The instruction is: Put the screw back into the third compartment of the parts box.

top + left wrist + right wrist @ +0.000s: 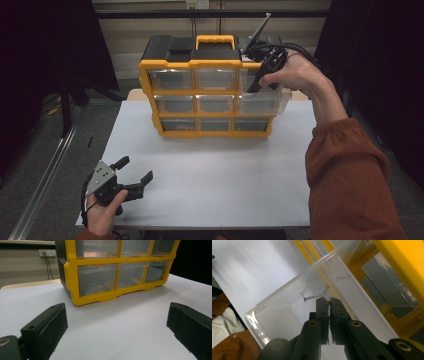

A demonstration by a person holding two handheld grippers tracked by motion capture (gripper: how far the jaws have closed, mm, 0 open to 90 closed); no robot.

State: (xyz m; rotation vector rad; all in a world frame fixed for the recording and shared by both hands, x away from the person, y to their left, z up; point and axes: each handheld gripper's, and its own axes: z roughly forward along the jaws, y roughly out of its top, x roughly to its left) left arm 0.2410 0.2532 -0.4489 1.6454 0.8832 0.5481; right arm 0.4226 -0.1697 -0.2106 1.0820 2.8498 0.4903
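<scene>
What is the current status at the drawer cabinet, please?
Right gripper shut on a screw, poised over the pulled-out clear drawer. Left gripper open, resting on the table. Two loose screws already in drawer; nothing obstructing.

The closed tips of the right gripper hid whatever they pinched inside the pulled-out clear plastic drawer. The yellow-framed black organiser cabinet was cut off by the left gripper view's top edge.
</scene>
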